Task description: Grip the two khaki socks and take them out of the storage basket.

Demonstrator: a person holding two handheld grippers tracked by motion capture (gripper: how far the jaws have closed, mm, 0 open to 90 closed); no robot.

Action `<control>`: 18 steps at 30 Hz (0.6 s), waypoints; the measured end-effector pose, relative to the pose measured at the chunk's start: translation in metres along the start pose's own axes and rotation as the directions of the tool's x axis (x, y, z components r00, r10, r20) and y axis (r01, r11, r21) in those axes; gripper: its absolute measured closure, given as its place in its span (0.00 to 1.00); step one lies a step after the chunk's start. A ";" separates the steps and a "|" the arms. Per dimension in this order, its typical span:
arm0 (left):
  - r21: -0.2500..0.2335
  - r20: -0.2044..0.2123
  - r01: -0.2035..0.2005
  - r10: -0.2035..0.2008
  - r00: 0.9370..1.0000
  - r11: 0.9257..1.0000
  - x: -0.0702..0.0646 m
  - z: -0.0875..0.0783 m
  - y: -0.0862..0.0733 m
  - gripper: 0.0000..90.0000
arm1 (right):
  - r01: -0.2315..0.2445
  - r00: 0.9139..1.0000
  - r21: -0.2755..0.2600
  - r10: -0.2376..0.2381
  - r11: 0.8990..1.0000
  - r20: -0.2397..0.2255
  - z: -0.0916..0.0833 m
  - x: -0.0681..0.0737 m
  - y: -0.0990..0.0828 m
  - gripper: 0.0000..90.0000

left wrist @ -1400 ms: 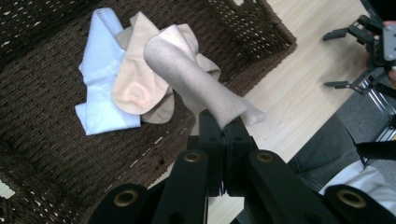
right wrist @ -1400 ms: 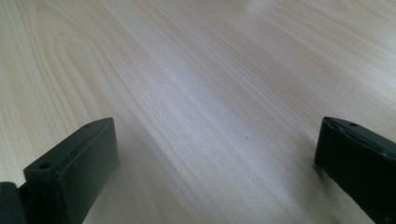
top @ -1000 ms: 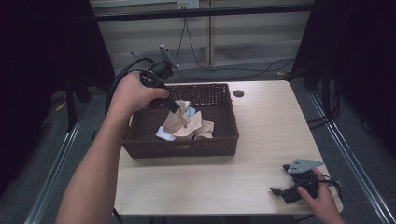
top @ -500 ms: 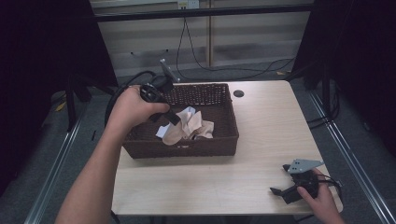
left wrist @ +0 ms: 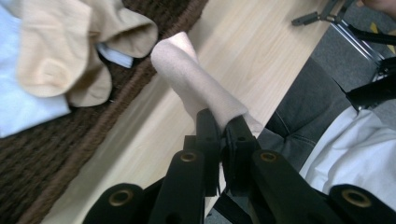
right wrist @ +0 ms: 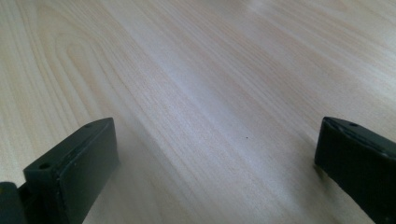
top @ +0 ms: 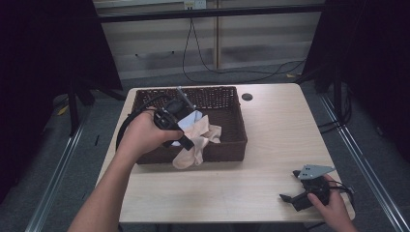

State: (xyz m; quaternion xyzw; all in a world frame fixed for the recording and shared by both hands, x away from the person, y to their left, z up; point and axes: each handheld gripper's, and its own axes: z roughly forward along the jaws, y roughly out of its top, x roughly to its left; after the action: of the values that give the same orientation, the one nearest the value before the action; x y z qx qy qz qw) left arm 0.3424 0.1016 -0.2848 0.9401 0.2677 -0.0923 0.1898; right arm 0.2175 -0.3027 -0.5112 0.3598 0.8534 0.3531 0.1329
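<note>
left tool [left wrist: 223, 125] clamped, right tool [right wrist: 217, 154] spread wide

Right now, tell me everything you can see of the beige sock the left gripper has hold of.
The beige sock is soft, fine-knit fabric, pale tan. The left gripper is shut on one end; the rest extends from the jaws as a limp tube with a rounded tip. From above it drapes over the front wall of the brown wicker basket, its lower end hanging outside over the wooden table. More beige socks and light blue cloth lie inside the basket behind it.
</note>
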 end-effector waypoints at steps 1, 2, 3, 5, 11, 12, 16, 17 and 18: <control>0.003 0.003 0.000 0.000 1.000 1.000 -0.001 0.004 -0.001 0.95 | 0.000 1.000 0.000 0.000 1.000 0.000 0.000 0.000 0.000 0.00; 0.000 0.002 -0.004 0.004 1.000 1.000 -0.002 0.008 -0.002 0.95 | 0.000 1.000 0.000 0.000 1.000 0.000 0.000 0.000 0.000 0.00; 0.004 0.007 -0.009 0.009 1.000 1.000 -0.003 0.012 -0.003 0.95 | 0.003 1.000 0.001 -0.003 1.000 0.000 0.000 0.000 0.000 0.00; 0.011 0.017 -0.026 0.025 1.000 1.000 -0.005 0.020 -0.004 0.95 | 0.003 1.000 0.001 -0.003 1.000 0.000 0.000 0.000 0.000 0.00; 0.015 0.020 -0.037 0.037 0.999 0.999 -0.008 0.039 -0.005 0.88 | 0.003 1.000 0.001 -0.003 1.000 -0.001 0.000 0.000 0.000 0.00; 0.012 -0.004 -0.032 0.032 0.999 0.999 -0.007 0.040 -0.004 0.76 | 0.003 1.000 0.001 -0.003 1.000 -0.001 0.000 0.000 0.000 0.00; -0.008 -0.060 -0.016 0.016 0.998 1.000 0.002 0.039 0.002 0.40 | 0.003 1.000 0.001 -0.003 1.000 -0.001 0.000 0.000 0.000 0.00; -0.022 -0.088 -0.014 0.012 0.996 1.000 0.005 0.039 0.005 0.29 | 0.003 1.000 0.001 -0.003 1.000 0.000 0.000 0.000 0.000 0.00; -0.032 -0.110 -0.005 0.001 0.994 0.999 0.008 0.038 0.007 0.21 | 0.003 1.000 0.001 -0.003 1.000 -0.001 0.000 0.000 0.000 0.00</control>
State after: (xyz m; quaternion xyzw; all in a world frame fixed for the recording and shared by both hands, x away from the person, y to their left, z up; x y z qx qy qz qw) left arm 0.3502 0.0841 -0.3196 0.9410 0.2779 -0.0358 0.1899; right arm 0.2175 -0.3029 -0.5112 0.3586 0.8541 0.3526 0.1329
